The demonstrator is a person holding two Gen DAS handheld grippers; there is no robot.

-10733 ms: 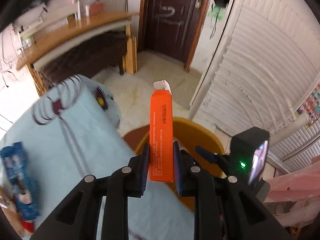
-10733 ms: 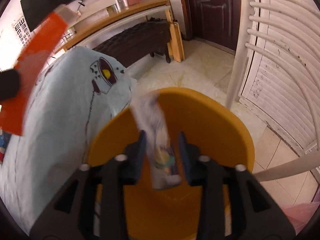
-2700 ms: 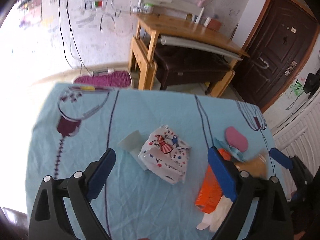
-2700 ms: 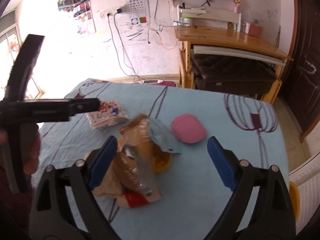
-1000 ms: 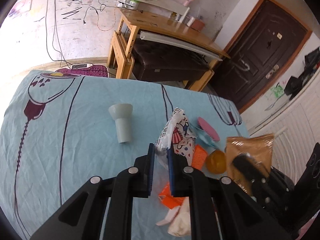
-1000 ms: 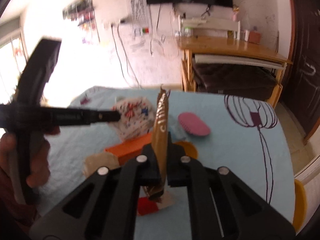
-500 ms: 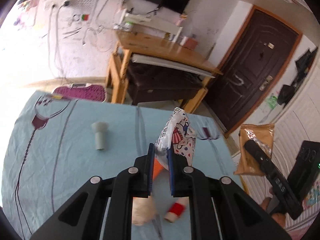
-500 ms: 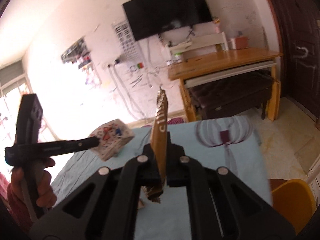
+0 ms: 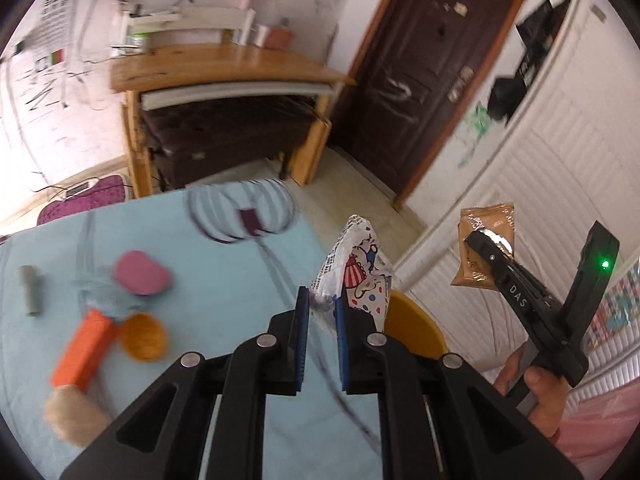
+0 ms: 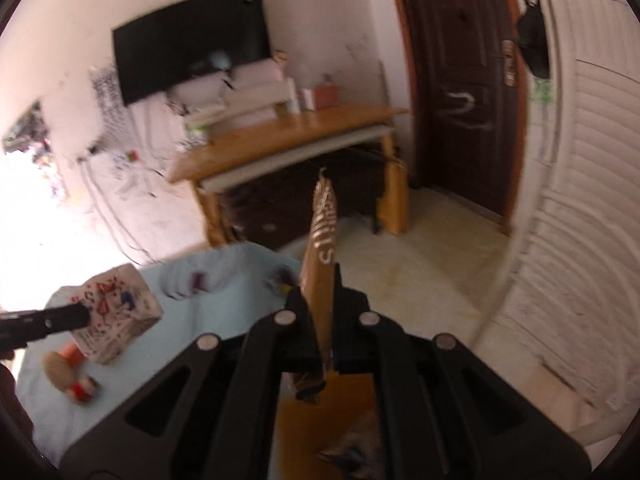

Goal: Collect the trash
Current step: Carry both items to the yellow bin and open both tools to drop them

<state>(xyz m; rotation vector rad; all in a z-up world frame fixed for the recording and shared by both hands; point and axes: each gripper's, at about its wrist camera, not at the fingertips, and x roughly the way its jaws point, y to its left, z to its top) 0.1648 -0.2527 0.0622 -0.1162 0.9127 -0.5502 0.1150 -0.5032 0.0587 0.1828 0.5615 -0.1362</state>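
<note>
L gripper (image 9: 320,304) clamps patterned wrapper (image 9: 356,268) – sticks up past tips; R gripper (image 10: 322,292) pinches brown packet (image 10: 322,240) edge-on, over yellow bin (image 10: 320,420).

Left gripper (image 9: 320,300) angling downward, jaws clamping wrapper (image 9: 354,268). Right gripper (image 10: 320,292) angling downward, jaws pinching packet (image 10: 322,264) edge-on. Right hand (image 9: 540,392) gripping handle, fingers curling round it.

The yellow bin (image 10: 320,420) below the right gripper (image 10: 322,300) is mostly hidden by it. What lies inside is too blurred to identify. Left of this gripper, the tabletop (image 10: 224,312) is smeared.
</note>
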